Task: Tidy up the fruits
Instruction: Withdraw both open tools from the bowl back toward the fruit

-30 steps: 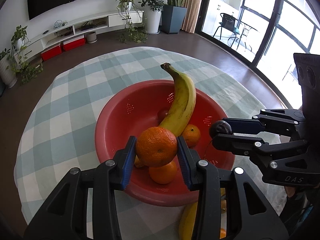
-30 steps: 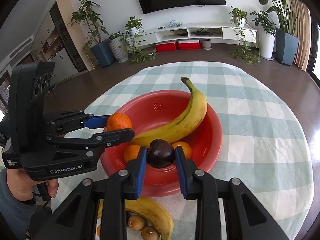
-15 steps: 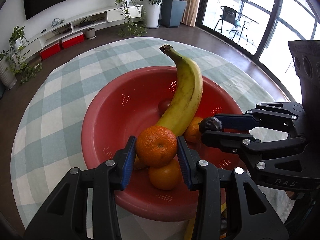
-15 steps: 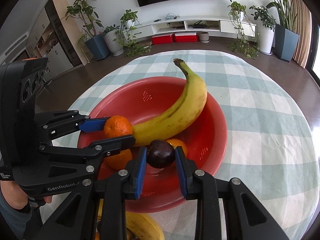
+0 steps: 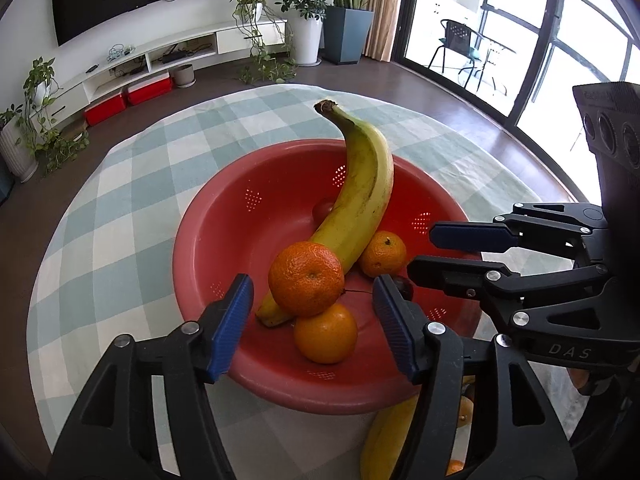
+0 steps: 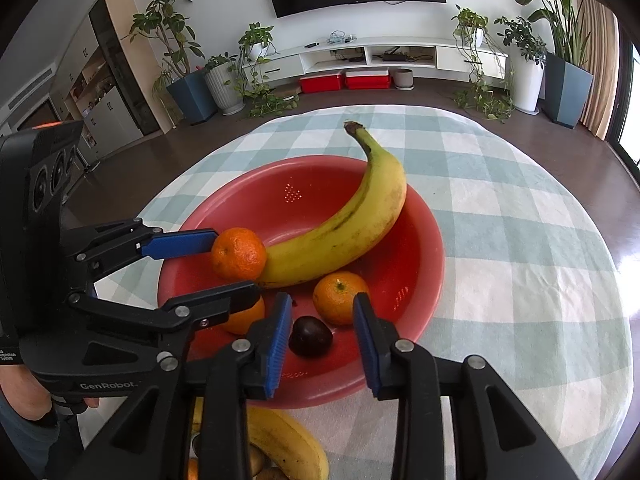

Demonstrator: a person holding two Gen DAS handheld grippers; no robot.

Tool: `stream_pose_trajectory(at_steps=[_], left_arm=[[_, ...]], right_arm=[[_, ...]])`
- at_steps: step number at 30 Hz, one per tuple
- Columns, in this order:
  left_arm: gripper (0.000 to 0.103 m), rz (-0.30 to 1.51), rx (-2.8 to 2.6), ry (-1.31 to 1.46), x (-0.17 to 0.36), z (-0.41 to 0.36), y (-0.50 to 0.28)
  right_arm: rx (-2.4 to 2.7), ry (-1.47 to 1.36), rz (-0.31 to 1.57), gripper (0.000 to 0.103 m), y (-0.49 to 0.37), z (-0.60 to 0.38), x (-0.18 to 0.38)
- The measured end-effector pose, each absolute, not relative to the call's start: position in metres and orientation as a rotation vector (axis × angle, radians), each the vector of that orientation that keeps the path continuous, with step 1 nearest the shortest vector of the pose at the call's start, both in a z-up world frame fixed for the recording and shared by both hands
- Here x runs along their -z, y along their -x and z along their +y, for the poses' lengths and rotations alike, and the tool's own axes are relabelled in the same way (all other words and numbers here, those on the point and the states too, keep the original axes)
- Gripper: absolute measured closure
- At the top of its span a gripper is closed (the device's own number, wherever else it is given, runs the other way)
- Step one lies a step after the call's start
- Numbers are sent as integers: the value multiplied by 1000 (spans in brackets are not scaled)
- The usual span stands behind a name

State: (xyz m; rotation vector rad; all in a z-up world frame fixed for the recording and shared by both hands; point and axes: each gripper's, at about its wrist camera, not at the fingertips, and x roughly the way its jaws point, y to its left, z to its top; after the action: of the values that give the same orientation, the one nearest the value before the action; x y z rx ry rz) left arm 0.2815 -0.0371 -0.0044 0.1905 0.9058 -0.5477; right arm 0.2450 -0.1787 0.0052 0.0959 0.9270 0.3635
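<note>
A red colander bowl (image 5: 224, 216) (image 6: 256, 208) holds a long banana (image 5: 360, 200) (image 6: 344, 232) and three oranges. The top orange (image 5: 306, 278) (image 6: 239, 254) rests on a lower orange (image 5: 326, 332) and leans on the banana. My left gripper (image 5: 314, 308) (image 6: 236, 264) straddles it, jaws opening, pads clear of the peel. A small dark fruit (image 6: 310, 336) (image 5: 405, 286) lies on the bowl's floor between the pads of my right gripper (image 6: 322, 320) (image 5: 424, 254). Those jaws are opening too, with a gap on the fruit's right side.
A third orange (image 5: 382, 254) (image 6: 338, 298) and a small red fruit (image 5: 322, 210) also lie in the bowl. A second banana (image 6: 288, 444) (image 5: 384, 440) and other small fruits lie on the checked tablecloth (image 6: 520, 240) at the near edge. A hand (image 6: 24, 400) holds the left gripper.
Both grippers came lower over the bowl and their jaws opened. The orange left the left pads and now rests on the fruit pile. The dark fruit dropped from the right pads onto the bowl's floor.
</note>
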Motion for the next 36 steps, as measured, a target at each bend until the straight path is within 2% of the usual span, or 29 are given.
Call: stream_pose_trajectory(at_steps=[3,5,6,7,11,25,36], left_arm=[[31,882,543,-173,-6,-31,-269],[20,856,538,-167,-14,-26,-255],[9,842,534,-163,-18,-23,-247],[3,830,531,-154,-21,-19,-239],[1,789,525,-100,-33,-2,-201],[1,782,585,-101,-5,-2,-71],[1,849,587,-104,20,-23,-68]], right_arm=[[-363,-97,906,57,-231,-183,-13],[-369,-113,890,42,-218,-187,-20],[-375,-130,883,38,-209,-190,-23],[-378,-147,876,32,-201,-194,-25],[-379,-186,849,20,-165,-207,-31],[-362,-297,883,18,-58,-231,9],[-355,-303,865,19,-41,-227,20]])
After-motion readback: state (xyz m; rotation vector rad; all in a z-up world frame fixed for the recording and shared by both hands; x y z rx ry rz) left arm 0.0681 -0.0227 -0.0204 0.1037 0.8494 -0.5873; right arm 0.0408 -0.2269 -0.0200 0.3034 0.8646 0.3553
